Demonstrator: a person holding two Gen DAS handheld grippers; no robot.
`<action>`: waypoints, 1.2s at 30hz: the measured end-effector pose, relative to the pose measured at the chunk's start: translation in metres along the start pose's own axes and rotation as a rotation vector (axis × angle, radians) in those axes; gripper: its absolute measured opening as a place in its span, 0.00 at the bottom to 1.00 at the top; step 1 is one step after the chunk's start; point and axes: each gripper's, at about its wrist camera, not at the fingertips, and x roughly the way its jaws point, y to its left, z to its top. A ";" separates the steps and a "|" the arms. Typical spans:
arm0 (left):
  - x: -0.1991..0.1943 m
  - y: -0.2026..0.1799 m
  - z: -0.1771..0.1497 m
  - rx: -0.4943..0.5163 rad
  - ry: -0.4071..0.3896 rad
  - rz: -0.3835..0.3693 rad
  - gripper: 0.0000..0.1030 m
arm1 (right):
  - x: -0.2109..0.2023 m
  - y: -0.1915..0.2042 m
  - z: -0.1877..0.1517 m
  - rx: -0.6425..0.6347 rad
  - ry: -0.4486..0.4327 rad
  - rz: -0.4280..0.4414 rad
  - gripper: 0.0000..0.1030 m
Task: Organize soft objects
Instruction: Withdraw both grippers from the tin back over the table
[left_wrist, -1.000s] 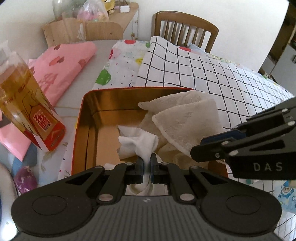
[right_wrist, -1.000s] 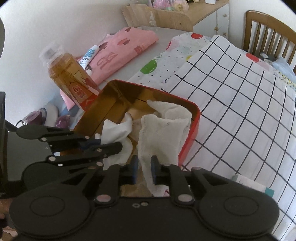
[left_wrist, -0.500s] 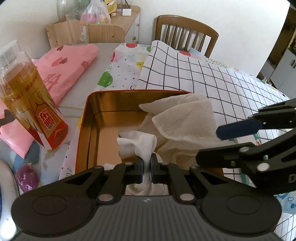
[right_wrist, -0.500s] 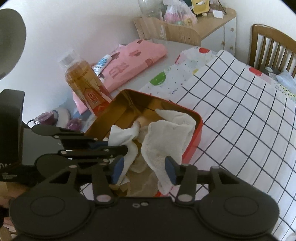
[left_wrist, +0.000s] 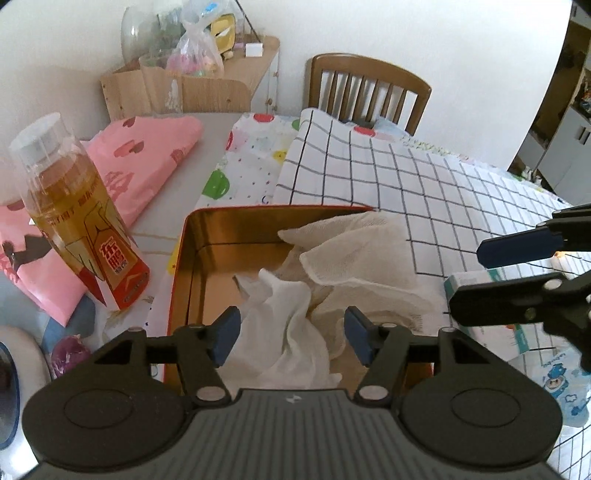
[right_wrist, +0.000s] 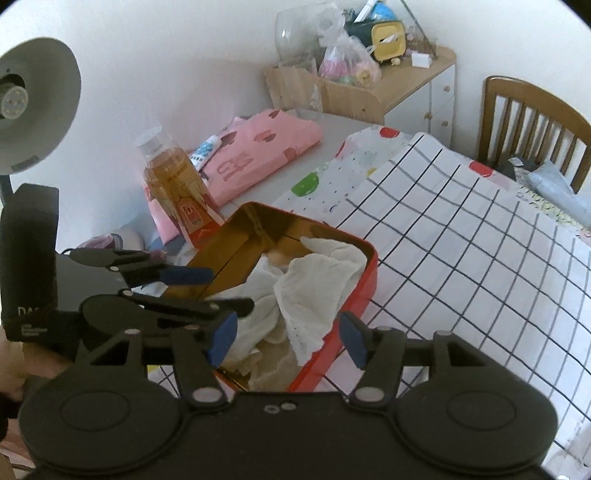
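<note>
I have both sets of tongs spread wide and holding nothing. The left tongs (left_wrist: 291, 338) hover over the near end of the red tin (left_wrist: 177, 280), and the right tongs (right_wrist: 284, 341) sit just off its near right corner.

Directly between and just beyond the left tongs' pads lies the white cloth (left_wrist: 284, 325), crumpled in soft peaks inside the tin. Beyond it and to the right, the cream gauze cloth (left_wrist: 354, 254) is heaped against the far right corner, one flap draped over the rim. From the right tongs the same gauze cloth (right_wrist: 314, 288) hangs over the tin's near wall, straight ahead of the pads.

My read is that both cloths are very light and limp. They will sag, trail and snag on the rim, and they won't hold a shape. A pinch on a raised fold or a bunched ridge should bite better than a flat area, and the gauze's loose weave looks easy to catch. To tuck the overhanging flap I'd grab its hem edge. The tin looks rigid and may slide on the gridded cloth (right_wrist: 480, 240) covering the bench. The tea bottle (left_wrist: 77, 218), left of the left tongs, stands close to the tin, so I'd keep swings short.
</note>
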 end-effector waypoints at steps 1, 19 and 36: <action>-0.002 -0.001 0.000 0.003 -0.004 -0.002 0.60 | -0.005 -0.001 -0.001 0.002 -0.010 0.002 0.59; -0.066 -0.042 -0.010 0.165 -0.121 -0.069 0.66 | -0.113 0.005 -0.055 0.046 -0.221 -0.089 0.77; -0.117 -0.133 -0.036 0.347 -0.225 -0.216 0.82 | -0.192 -0.010 -0.145 0.155 -0.376 -0.326 0.92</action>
